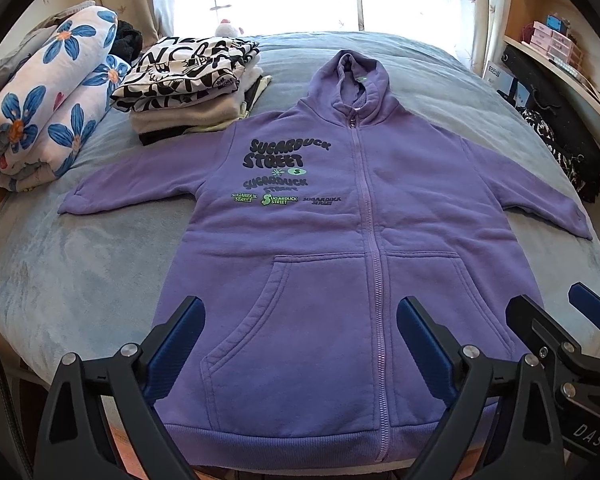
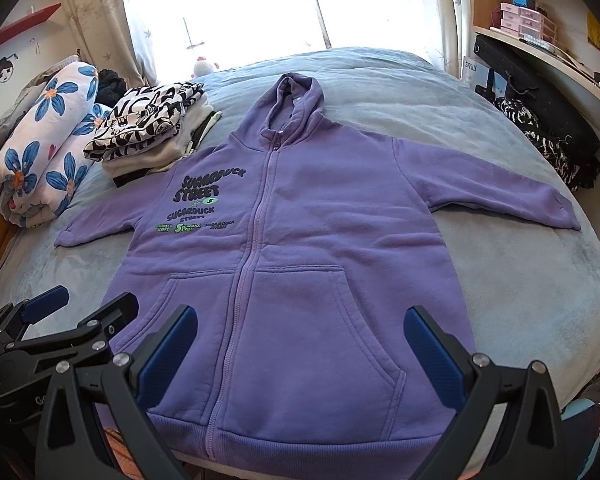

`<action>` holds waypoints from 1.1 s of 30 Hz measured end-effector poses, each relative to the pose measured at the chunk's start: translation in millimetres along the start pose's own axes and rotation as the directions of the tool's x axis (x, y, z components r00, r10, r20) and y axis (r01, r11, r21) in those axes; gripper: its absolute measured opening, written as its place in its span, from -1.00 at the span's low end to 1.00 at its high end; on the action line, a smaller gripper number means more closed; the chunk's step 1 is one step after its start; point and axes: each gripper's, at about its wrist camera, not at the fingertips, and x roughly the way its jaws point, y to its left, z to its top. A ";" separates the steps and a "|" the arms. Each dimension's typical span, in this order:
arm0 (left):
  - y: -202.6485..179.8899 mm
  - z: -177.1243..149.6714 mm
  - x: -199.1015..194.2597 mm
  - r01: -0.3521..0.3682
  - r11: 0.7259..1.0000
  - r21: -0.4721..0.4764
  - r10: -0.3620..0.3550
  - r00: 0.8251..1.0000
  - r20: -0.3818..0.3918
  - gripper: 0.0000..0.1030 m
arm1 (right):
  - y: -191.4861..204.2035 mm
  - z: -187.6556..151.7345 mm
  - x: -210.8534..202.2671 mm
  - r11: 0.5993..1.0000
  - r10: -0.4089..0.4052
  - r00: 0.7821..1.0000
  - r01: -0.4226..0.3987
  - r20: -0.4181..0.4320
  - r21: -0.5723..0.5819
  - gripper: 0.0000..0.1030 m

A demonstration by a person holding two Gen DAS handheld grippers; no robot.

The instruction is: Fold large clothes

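Purple zip-front fleece hoodie [image 1: 340, 240] lies flat and face up on the bed [image 1: 80, 280], which has a pale blue plush cover. Hem is at the near edge, hood toward the far edge by the window, so the long axis runs near-to-far, straight away from both grippers. Sleeves are spread out sideways toward the left and right edges of the bed.

Left hand-held gripper [image 1: 300, 344] hangs over the hem left of the zipper, above the left pocket; jaws spread wide, nothing between the pads, no contact with the cloth visible. Right hand-held gripper [image 2: 300, 348] sits just beside it, over the right pocket; jaws also spread, empty.

Judgement: folding not started; garment is laid out and smoothed. Left sleeve [image 1: 132, 188] is the nearer reach for the left hand, right sleeve [image 2: 500, 192] for the right.

Room: bare cover on both sides of the body for folding sleeves inward. At the far left corner, a stack of folded clothes with a black-and-white print on top [image 1: 188, 76] touches or just overlaps the left shoulder; rolled blue-flower quilt [image 1: 48, 108] is beyond it. A dark garment [image 2: 548, 148] lies off the right edge, apart from the right cuff.
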 end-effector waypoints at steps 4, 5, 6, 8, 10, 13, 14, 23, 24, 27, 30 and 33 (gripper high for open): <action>-0.8 0.0 0.0 -0.002 1.000 0.001 0.002 1.000 -0.001 0.83 | 0.4 -0.1 0.0 1.000 0.003 1.000 -0.003 -0.001 0.001 1.00; -0.7 0.2 0.0 0.000 1.000 0.001 0.000 1.000 0.000 0.83 | 0.0 -0.2 -0.2 1.000 0.004 1.000 -0.004 -0.001 0.002 1.00; -0.7 0.1 0.0 -0.001 1.000 0.001 0.001 1.000 0.001 0.83 | 0.5 -0.4 -0.2 1.000 0.003 1.000 -0.003 0.000 0.002 1.00; -1.5 0.2 0.0 -0.002 1.000 0.003 0.002 1.000 0.001 0.83 | 2.9 -5.5 0.0 1.000 0.004 1.000 -0.004 0.001 -0.002 1.00; -2.0 -0.2 -0.1 -0.002 1.000 0.003 0.002 1.000 0.001 0.83 | 2.2 -5.2 -0.2 1.000 0.005 1.000 -0.005 0.000 0.000 1.00; -2.5 -0.9 -0.4 -0.005 1.000 0.003 0.005 1.000 -0.001 0.83 | 1.7 -5.1 -0.1 1.000 0.006 1.000 -0.006 0.001 0.000 1.00; -2.6 -1.6 -0.7 -0.006 1.000 0.004 0.006 1.000 0.000 0.83 | 2.3 -5.6 -0.2 1.000 0.007 1.000 -0.007 0.002 0.000 1.00; -1.9 -2.4 -1.2 -0.007 1.000 0.004 0.007 1.000 0.001 0.83 | 4.4 -10.1 -1.2 1.000 0.011 1.000 -0.011 0.004 0.000 1.00; -1.9 -2.6 -1.3 -0.007 1.000 0.004 0.007 1.000 0.002 0.83 | 3.9 -9.7 -1.1 1.000 0.011 1.000 -0.011 0.003 0.001 1.00; -1.2 -2.7 -1.7 -0.007 1.000 0.004 0.007 1.000 0.003 0.83 | 2.1 -8.8 -1.4 1.000 0.012 1.000 -0.012 0.002 0.003 1.00; -1.0 -2.9 -2.1 -0.009 1.000 0.005 0.009 1.000 0.005 0.83 | 3.4 -9.5 -2.0 1.000 0.013 1.000 -0.013 0.003 0.003 1.00; 1.0 -3.4 -5.1 -0.010 1.000 0.005 0.010 1.000 0.007 0.83 | 4.3 -10.9 -3.1 1.000 0.014 1.000 -0.014 0.003 0.004 1.00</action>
